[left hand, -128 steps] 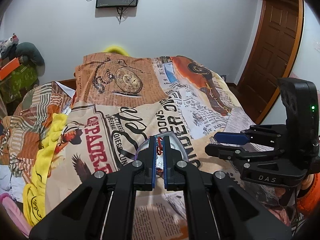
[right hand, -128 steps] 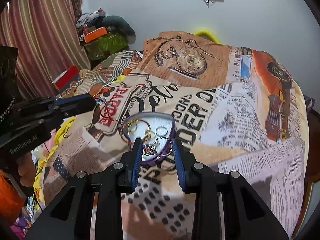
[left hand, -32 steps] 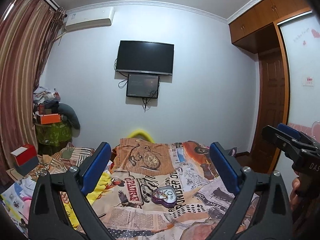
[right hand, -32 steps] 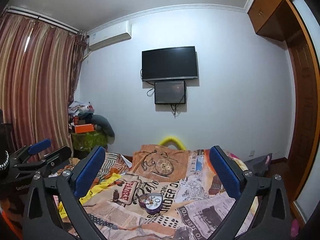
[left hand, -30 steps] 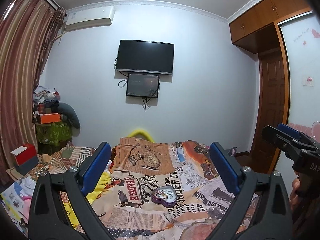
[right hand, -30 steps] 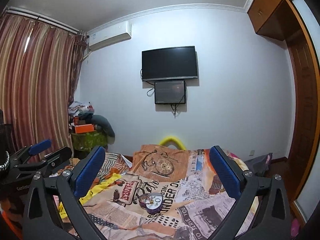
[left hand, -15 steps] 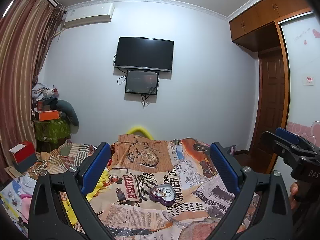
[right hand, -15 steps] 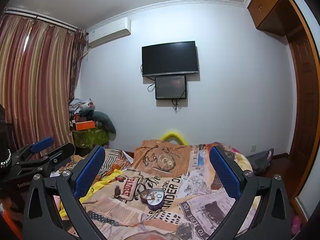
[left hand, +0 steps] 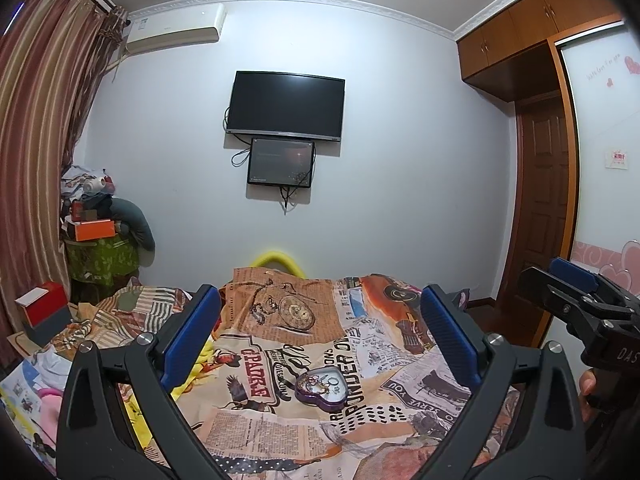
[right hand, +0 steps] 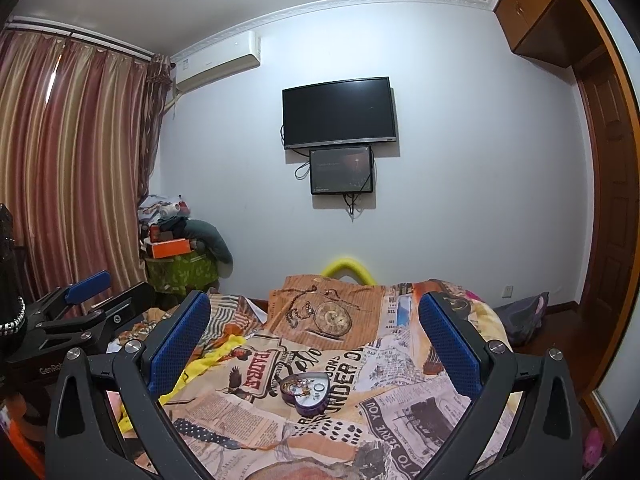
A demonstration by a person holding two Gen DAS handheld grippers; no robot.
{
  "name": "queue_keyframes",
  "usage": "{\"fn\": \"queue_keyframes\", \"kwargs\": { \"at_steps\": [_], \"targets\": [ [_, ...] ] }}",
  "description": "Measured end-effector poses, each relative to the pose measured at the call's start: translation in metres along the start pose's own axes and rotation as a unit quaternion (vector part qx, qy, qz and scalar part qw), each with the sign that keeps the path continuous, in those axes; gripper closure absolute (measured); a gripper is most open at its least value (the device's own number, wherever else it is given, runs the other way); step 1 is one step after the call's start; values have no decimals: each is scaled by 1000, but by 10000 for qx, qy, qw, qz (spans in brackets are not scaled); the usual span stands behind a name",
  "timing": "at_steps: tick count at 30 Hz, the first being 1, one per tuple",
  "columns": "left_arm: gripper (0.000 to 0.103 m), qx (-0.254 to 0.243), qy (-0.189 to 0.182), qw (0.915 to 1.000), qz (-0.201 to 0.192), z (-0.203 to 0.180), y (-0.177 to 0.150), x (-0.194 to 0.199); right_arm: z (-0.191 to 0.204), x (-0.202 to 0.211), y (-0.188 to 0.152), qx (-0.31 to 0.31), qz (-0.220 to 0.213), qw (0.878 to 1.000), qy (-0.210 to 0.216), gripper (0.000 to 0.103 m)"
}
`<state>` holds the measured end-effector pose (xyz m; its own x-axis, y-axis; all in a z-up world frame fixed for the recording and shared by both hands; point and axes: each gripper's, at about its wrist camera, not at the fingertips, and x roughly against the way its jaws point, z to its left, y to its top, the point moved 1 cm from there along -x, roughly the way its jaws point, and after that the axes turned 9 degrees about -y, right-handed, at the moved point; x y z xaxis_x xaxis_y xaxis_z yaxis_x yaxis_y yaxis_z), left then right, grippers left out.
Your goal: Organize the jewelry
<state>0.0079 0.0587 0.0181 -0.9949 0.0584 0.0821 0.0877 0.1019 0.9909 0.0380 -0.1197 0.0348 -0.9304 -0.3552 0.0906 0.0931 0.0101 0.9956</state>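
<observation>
A purple heart-shaped jewelry box (left hand: 321,387) lies open on the bed, with rings and small pieces inside; it also shows in the right wrist view (right hand: 305,393). My left gripper (left hand: 320,336) is wide open and empty, held well back from and above the box. My right gripper (right hand: 314,340) is also wide open and empty, at a similar distance. Each gripper appears at the edge of the other's view: the right one (left hand: 576,300) and the left one (right hand: 92,304).
The bed is covered by a newspaper-print blanket (left hand: 280,424) with a yellow cloth (right hand: 200,364) at its left. Boxes and a cluttered pile (left hand: 96,240) stand at the left by the curtain. A wooden door (left hand: 540,216) is at the right.
Both grippers, earlier close over the box with the left one shut, have opened wide and pulled far back. In the last second the views tilted down slightly toward the bed.
</observation>
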Motion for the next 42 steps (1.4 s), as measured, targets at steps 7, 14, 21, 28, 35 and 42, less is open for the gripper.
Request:
{"fn": "queue_keyframes", "kwargs": {
  "at_steps": [7,14,21,28,35,42],
  "targets": [
    [2,8,-13,10000,39,0,-1,-3,0,0,0,-20,9,10000,-3,0],
    [2,-16,-13,10000,94,-1,-2,-7,-1,-1,-2,-37,49,10000,5,0],
    [2,-50,-99,9999,122,-2,-3,-8,-1,-2,-2,-20,60,10000,-15,0],
    [2,-117,-147,9997,132,-3,-2,-8,-2,-2,-1,-22,55,10000,-41,0],
    [2,-121,-185,9997,133,-4,-3,-8,-4,-3,-1,-52,58,10000,-52,0],
    [2,-194,-287,9992,197,-7,-3,-10,-4,-3,-1,-82,57,9999,-69,0]
  ]
}}
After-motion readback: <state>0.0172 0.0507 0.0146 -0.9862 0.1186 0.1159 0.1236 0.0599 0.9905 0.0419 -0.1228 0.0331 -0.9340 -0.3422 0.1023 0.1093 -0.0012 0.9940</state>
